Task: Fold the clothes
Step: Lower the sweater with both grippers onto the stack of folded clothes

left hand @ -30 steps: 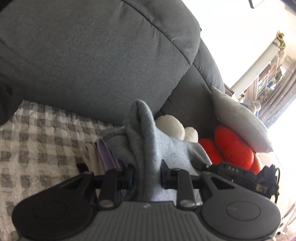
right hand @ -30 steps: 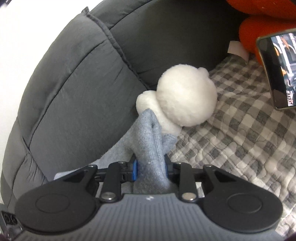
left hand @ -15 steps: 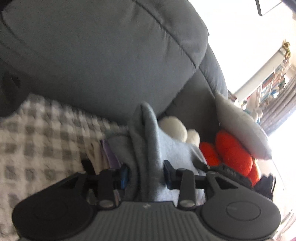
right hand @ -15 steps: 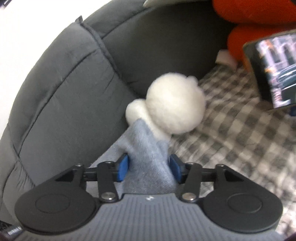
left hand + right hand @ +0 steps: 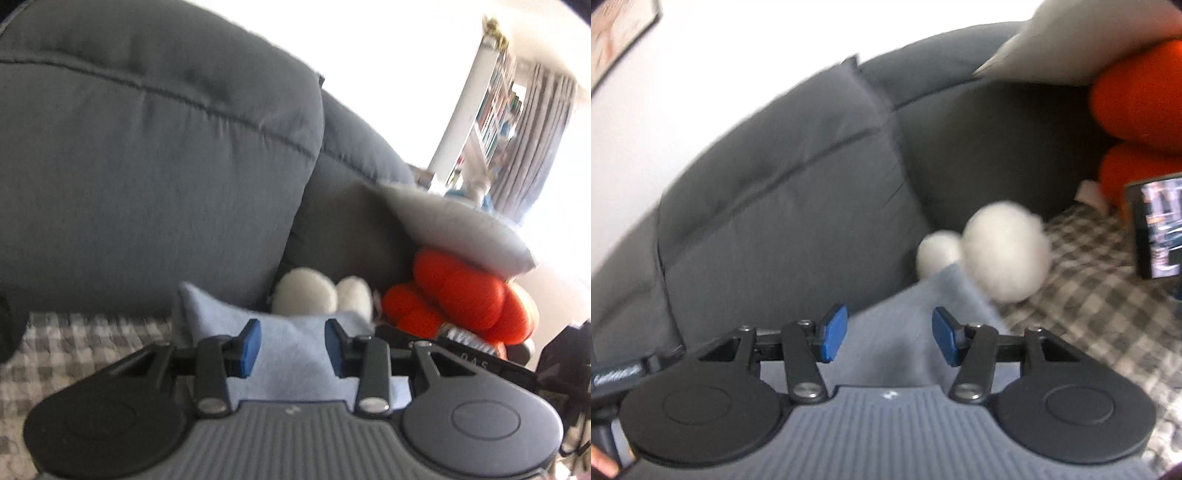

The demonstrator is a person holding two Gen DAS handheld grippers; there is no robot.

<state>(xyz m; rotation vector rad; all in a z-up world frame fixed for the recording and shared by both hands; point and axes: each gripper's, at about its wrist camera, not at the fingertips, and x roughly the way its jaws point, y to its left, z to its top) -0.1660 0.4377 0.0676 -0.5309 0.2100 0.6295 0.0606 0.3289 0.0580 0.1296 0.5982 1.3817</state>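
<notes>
Lying flat on the checked sofa cover (image 5: 1100,295), against the grey sofa back (image 5: 147,166): a pale blue garment (image 5: 291,354), touching a white plush toy (image 5: 1004,251). Standing released, jaws apart and gripping nothing: left gripper (image 5: 292,347) and right gripper (image 5: 889,338), both above the cloth.

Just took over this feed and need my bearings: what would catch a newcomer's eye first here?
The bright orange cushions stand out most, wedged in the corner of the dark grey sofa under a pale pillow. Next comes the fluffy white toy on the checked blanket at the foot of the backrest. Nearest the cameras, a light grey garment lies between the open blue pads of the left tool and right tool.
</notes>
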